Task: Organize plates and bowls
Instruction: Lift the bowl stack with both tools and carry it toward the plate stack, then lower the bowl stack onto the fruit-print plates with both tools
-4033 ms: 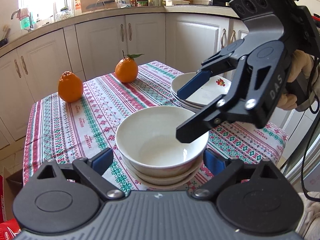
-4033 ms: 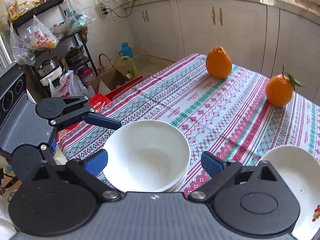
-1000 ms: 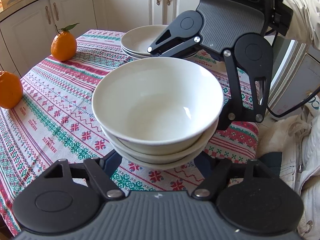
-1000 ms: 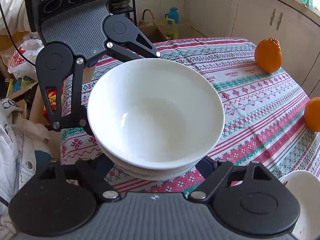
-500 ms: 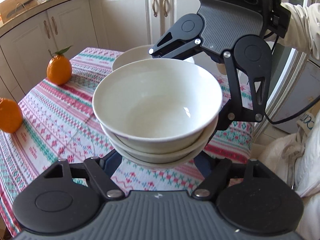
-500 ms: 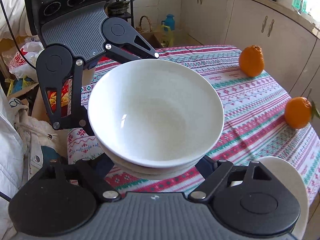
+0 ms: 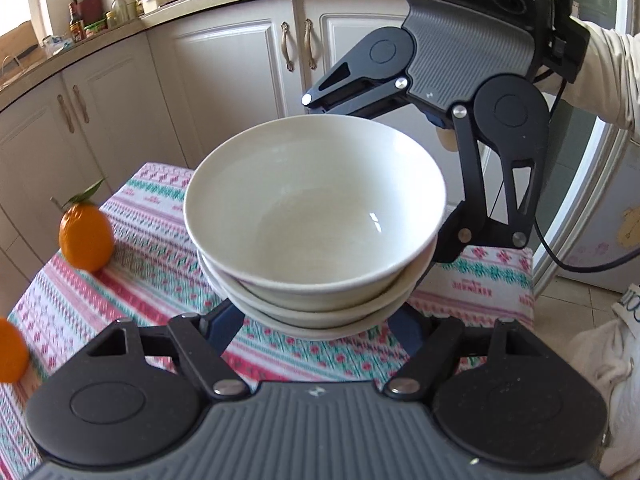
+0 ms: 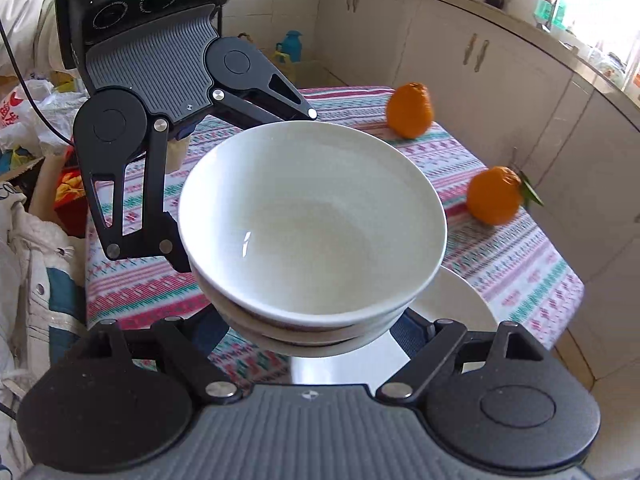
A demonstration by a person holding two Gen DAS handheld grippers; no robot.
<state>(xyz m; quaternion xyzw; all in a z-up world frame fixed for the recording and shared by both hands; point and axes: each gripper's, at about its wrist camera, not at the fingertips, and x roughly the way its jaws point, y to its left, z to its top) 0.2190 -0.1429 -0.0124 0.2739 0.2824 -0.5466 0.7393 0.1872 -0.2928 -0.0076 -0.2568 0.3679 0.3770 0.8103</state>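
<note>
Both grippers, left (image 7: 316, 322) and right (image 8: 304, 330), spread wide and cradling the bowl stack (image 7: 316, 216) from opposite sides above the table (image 7: 152, 280): keep level, matched pressure, lower slowly onto the plates (image 8: 452, 300) near right.

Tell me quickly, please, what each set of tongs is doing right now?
Left tongs: closed around the bowl stack, lifted off the table.
Right tongs: closed around the same bowl stack from the opposite side.
</note>
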